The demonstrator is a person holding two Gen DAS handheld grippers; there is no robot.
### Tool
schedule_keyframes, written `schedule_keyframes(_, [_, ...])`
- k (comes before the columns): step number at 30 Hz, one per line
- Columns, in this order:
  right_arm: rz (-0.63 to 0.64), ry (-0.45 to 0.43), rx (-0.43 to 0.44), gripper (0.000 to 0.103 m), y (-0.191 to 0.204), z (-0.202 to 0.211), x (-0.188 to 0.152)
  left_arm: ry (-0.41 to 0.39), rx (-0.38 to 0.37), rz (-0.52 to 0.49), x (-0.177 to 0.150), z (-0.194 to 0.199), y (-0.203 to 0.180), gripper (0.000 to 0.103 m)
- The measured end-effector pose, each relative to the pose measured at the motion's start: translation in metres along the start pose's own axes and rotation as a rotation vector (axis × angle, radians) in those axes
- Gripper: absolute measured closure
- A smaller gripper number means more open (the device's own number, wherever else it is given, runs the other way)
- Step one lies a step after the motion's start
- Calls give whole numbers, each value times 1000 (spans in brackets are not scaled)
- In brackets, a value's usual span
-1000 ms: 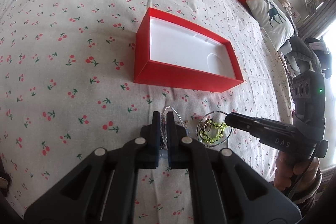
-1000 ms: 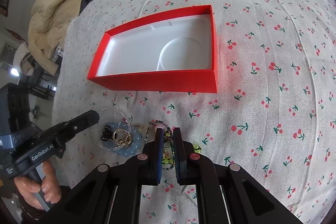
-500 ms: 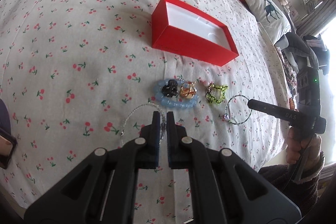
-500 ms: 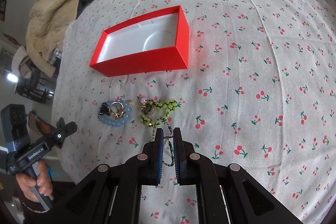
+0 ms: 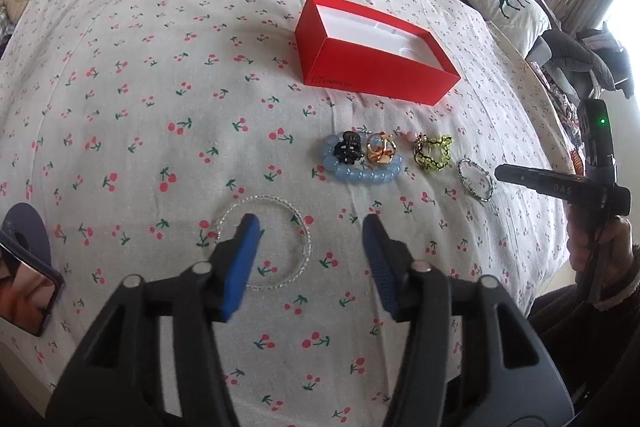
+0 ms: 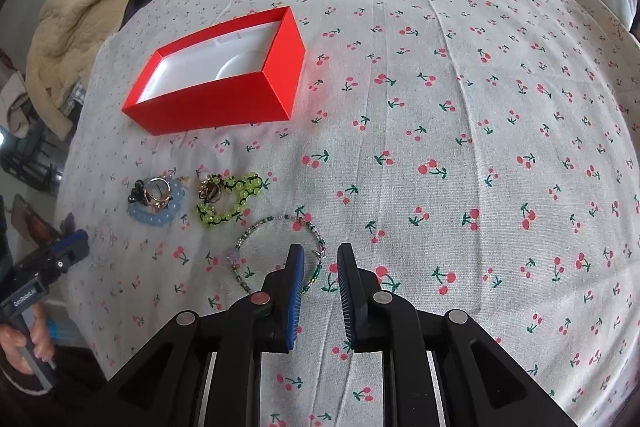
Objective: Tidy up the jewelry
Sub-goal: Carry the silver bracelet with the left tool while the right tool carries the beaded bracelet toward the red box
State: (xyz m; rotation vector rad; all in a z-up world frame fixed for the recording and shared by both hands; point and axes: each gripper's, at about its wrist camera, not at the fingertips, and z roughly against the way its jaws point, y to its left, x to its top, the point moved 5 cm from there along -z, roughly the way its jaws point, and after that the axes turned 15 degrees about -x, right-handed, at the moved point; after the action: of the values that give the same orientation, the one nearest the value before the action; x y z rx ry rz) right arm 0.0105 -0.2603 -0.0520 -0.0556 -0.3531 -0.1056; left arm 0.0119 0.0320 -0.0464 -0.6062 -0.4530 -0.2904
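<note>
The red box lay open on the cherry-print bedspread, its white inside bare. In front of the box sat a blue bead bracelet with a black clip and gold rings on it, and beside that a green bead bracelet. Nearer than these from the box, a clear bead loop lay flat under the left claw, whose jaws stood wide apart and held nothing. The right claw was partly open and empty, its tips over a thin dark bead bracelet lying on the bedspread.
</note>
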Motion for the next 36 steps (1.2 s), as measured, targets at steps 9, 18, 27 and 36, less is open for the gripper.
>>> schedule_keyframes(9, [109,-151,-25,22,21,10,-28,2,146,-134,-25,-6,15,32])
schedule_keyframes(18, [202,-207,-71,17,41,-15,-38,1,139,-155,-29,-17,31,29])
schedule_keyframes(27, [171,-235,-79,17,42,-23,-22,5,103,-173,-25,-23,27,28])
schedule_keyframes(36, [190,-248,-75,34,46,-20,-19,13,90,-195,-25,-23,19,44])
